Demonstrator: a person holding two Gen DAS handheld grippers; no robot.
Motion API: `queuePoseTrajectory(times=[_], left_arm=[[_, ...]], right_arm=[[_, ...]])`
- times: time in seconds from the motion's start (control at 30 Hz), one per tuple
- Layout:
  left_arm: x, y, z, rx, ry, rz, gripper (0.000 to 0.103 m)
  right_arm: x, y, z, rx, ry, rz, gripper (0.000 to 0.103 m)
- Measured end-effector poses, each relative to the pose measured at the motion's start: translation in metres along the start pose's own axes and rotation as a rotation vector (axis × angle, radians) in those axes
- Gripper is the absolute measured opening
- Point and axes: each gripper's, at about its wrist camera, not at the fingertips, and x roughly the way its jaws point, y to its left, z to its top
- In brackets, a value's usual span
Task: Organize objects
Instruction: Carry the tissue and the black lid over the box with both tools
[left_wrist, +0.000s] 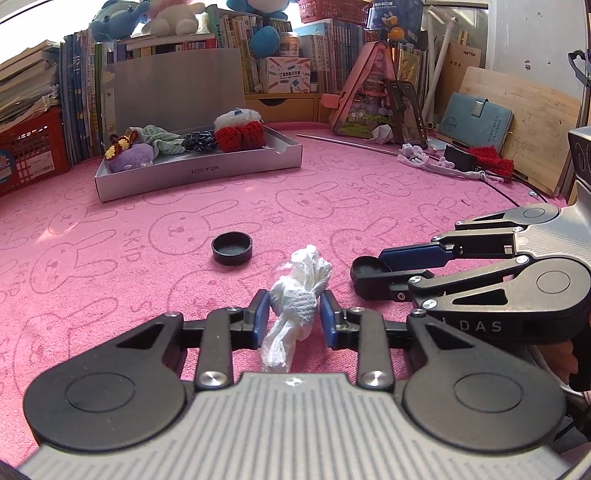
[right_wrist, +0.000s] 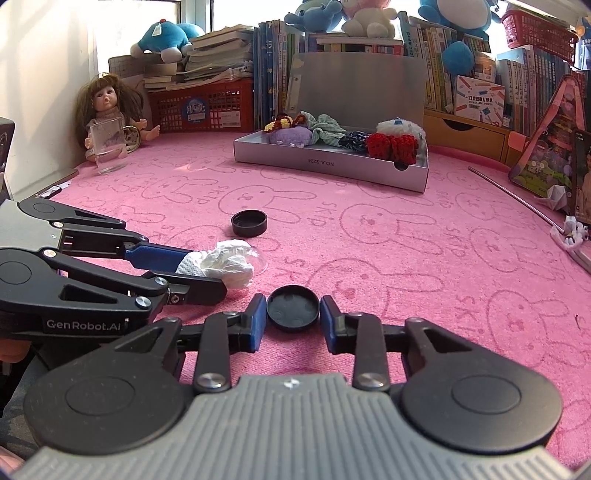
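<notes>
On the pink mat (left_wrist: 332, 206), your left gripper (left_wrist: 291, 314) is clamped on a tissue wad (left_wrist: 295, 295); your right gripper (right_wrist: 293, 319) pinches a black cap (right_wrist: 293, 308). A second cap (left_wrist: 232, 248) lies at 11 o'clock from the wad, the box (left_wrist: 199, 173) beyond it.

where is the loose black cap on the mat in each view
Left wrist view: loose black cap, left of centre, beyond the white tissue wad.
Right wrist view: loose black cap, left of centre, beyond the wad.
Shared landmark: silver tray box behind it.
</notes>
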Motion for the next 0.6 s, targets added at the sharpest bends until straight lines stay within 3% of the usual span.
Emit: queuePoseTrajectory(times=[0.33,0.47,0.6], left_arm=[[-0.003,0.013,0.015,-0.043,-0.012,0.041,0.034],[0.000,0.009,0.008,-0.035,0.024,0.015,0.034],[0.004,0.005,-0.001,-0.019,0.044,0.038,0.034]], right_arm=[[0.003,-0.020,0.015,0.084,-0.016,-0.037,0.037],[0.004,-0.022,0.015,0.089,-0.012,-0.043,0.037],[0.006,-0.021,0.011,0.085,0.005,-0.044,0.037]])
